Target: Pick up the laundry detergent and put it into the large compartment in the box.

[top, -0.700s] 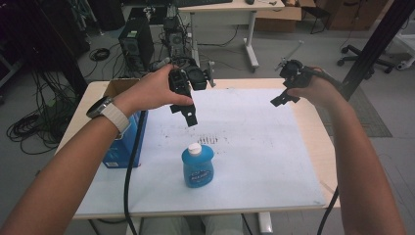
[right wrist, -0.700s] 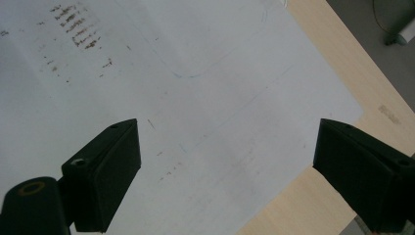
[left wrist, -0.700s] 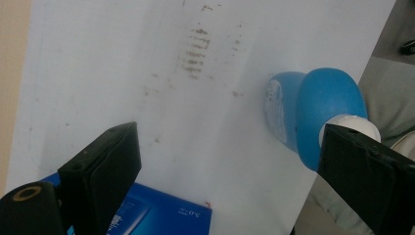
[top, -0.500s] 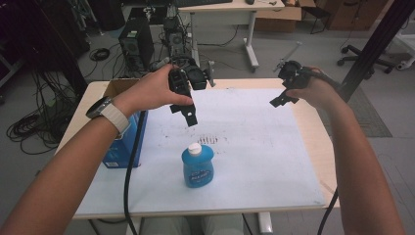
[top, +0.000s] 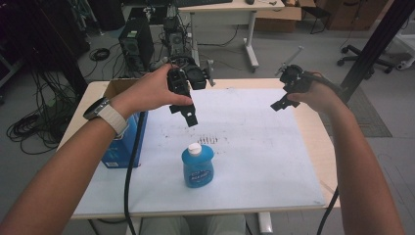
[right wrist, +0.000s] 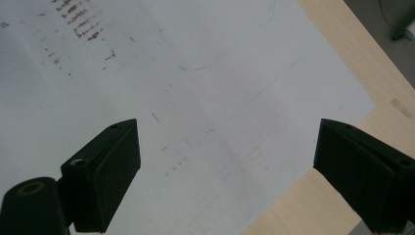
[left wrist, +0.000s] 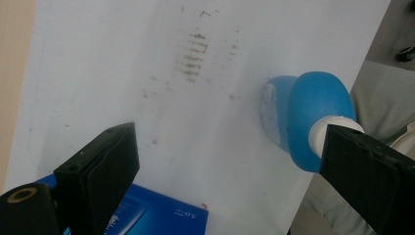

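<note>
Bottle (top: pixel 197 165) stands upright near the counter's (top: pixel 303 161) near edge, left of centre; it looks like smooth, slippery plastic, best gripped at the waist below its white cap. Blue box (top: pixel 120 147) sits left. Beyond, left claw (top: pixel 190 116) and right claw (top: pixel 278 104) hover released, nothing between.

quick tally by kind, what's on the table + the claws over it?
Blue bottle with white cap: 1
Blue box at the table's left edge: 1
White sheet covering the tabletop: 1
Claws, both open and held above the table: 2, left claw and right claw
Total: 5
</note>
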